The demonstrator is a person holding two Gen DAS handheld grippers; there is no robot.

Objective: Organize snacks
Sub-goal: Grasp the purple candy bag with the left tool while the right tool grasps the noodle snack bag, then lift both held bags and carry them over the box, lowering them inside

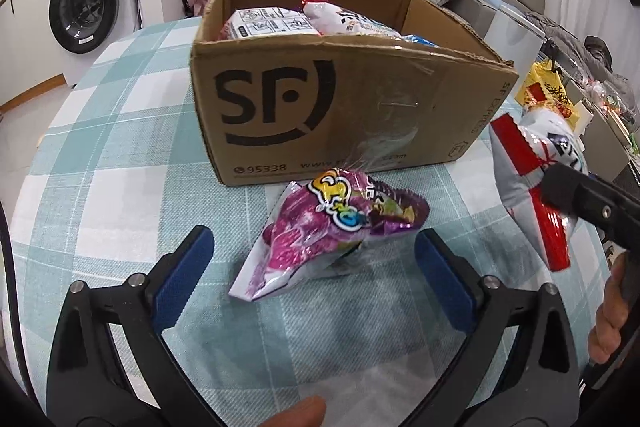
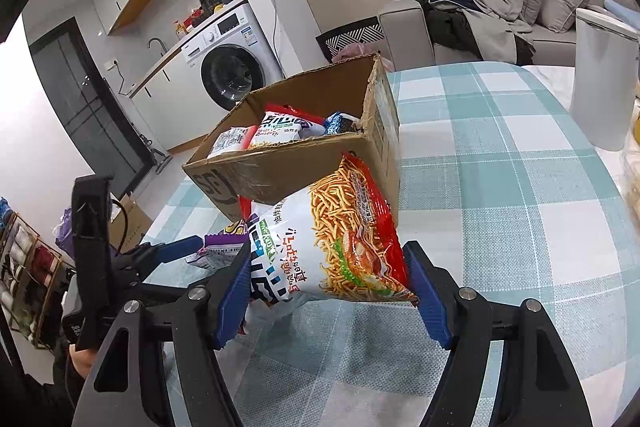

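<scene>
A purple snack bag (image 1: 320, 231) lies on the checked tablecloth in front of the cardboard box (image 1: 340, 107). My left gripper (image 1: 314, 247) is open, its blue pads on either side of the bag's near end. My right gripper (image 2: 330, 277) is shut on a red and white noodle snack bag (image 2: 340, 239) and holds it above the table, just in front of the box (image 2: 280, 175). That bag also shows at the right of the left wrist view (image 1: 532, 179). Several snack packs (image 2: 280, 131) lie inside the box.
A yellow bag (image 1: 548, 95) sits at the table's right edge. A white bin (image 2: 604, 83) stands at the far right of the table. A washing machine (image 1: 88, 3) and a sofa (image 2: 500, 15) with clothes stand beyond the table.
</scene>
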